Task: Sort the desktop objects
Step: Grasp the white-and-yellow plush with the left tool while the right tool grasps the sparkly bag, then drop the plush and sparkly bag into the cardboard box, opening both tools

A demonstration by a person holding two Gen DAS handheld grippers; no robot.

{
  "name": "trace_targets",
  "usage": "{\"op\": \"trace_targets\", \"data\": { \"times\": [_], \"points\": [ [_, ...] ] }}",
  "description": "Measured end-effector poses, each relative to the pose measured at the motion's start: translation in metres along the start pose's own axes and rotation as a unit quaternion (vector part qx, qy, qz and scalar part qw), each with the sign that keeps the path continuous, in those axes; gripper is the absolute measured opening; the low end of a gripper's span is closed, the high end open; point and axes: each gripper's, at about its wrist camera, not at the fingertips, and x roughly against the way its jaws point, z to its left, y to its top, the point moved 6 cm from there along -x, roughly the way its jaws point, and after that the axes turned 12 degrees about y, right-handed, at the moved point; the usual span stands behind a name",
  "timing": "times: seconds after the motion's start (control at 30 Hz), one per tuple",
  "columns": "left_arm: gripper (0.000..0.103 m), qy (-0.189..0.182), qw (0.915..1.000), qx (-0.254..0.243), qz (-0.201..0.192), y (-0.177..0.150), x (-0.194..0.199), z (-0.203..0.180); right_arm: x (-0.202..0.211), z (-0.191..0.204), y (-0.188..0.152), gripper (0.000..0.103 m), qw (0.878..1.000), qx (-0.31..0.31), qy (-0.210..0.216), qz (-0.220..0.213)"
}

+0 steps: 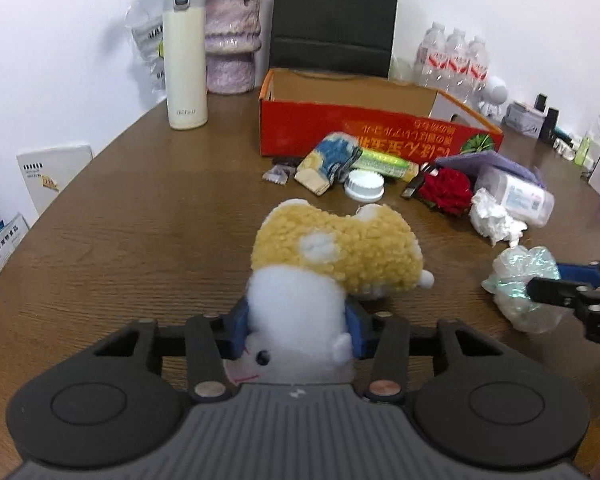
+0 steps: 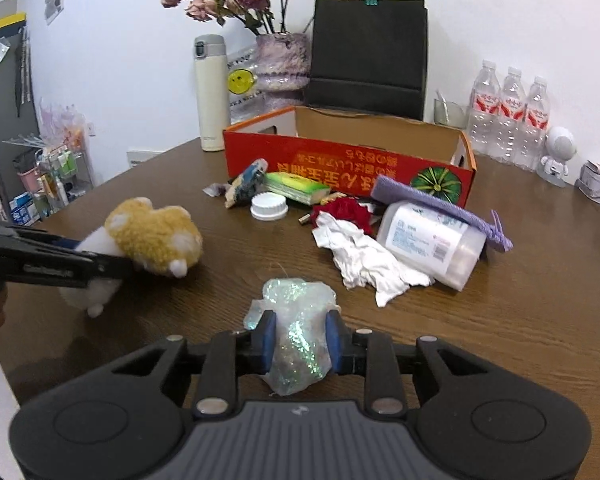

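Note:
My left gripper is shut on a yellow and white plush toy, holding it over the brown table; the toy also shows in the right wrist view. My right gripper is shut on a crumpled iridescent plastic wrapper, seen from the left wrist view at the right. A red open cardboard box stands behind a pile: a white cap, a green packet, a red cloth rose, white crumpled tissue, a clear plastic jar.
A white thermos, a vase of dried roses and a black paper bag stand at the back wall. Three water bottles and a small white figure stand at the back right. The table edge runs at the left.

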Motion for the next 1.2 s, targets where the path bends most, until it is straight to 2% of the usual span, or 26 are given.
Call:
{"op": "trace_targets", "data": {
  "times": [0.13,0.3,0.37,0.43,0.53,0.57,0.67,0.7,0.77,0.83,0.9,0.97,1.13,1.2],
  "points": [
    [0.046,-0.009,0.9991,-0.012,-0.04,0.01,0.028,-0.006,0.006,0.0,0.007,0.017,0.999,-0.011,0.007,-0.029],
    [0.046,-0.023,0.9952,0.0,-0.096,0.058,0.041,-0.008,0.035,-0.012,0.035,0.017,0.993,-0.039,0.037,-0.105],
    [0.046,-0.028,0.9934,0.004,-0.111,0.09,0.031,-0.011,0.045,-0.02,0.055,0.017,0.989,-0.043,0.04,-0.139],
    [0.046,-0.022,0.9921,0.005,-0.124,0.129,0.012,-0.018,0.047,-0.034,0.084,0.017,0.987,-0.031,0.018,-0.158],
    [0.046,-0.014,0.9935,0.012,-0.112,0.195,-0.038,-0.034,0.038,-0.068,0.14,0.018,0.983,-0.026,-0.009,-0.183],
    [0.046,-0.001,0.9939,0.011,-0.11,0.212,-0.056,-0.037,0.029,-0.081,0.158,0.019,0.982,-0.027,-0.017,-0.188],
    [0.046,0.035,0.9975,-0.011,-0.06,0.254,-0.13,-0.049,-0.02,-0.13,0.209,0.019,0.986,-0.052,-0.027,-0.158],
    [0.046,0.034,0.9988,-0.018,-0.028,0.261,-0.157,-0.053,-0.042,-0.148,0.223,0.019,0.988,-0.066,-0.03,-0.138],
    [0.046,0.036,0.9989,-0.023,0.02,0.264,-0.195,-0.058,-0.086,-0.175,0.244,0.019,0.99,-0.088,-0.052,-0.099],
    [0.046,0.075,0.9947,-0.049,0.05,0.262,-0.224,-0.062,-0.129,-0.198,0.253,0.019,0.989,-0.113,-0.073,-0.054],
    [0.048,0.092,0.9907,-0.083,0.056,0.261,-0.236,-0.071,-0.167,-0.217,0.255,0.019,0.987,-0.141,-0.075,-0.01],
    [0.048,0.088,0.9882,-0.105,0.069,0.26,-0.246,-0.077,-0.195,-0.224,0.251,0.019,0.985,-0.146,-0.084,0.025],
    [0.05,0.097,0.9842,-0.107,0.103,0.256,-0.261,-0.076,-0.237,-0.226,0.242,0.021,0.981,-0.095,-0.14,0.098],
    [0.056,0.094,0.9831,-0.108,0.115,0.258,-0.266,-0.075,-0.247,-0.23,0.243,0.025,0.978,-0.078,-0.154,0.118]
  ]
}}
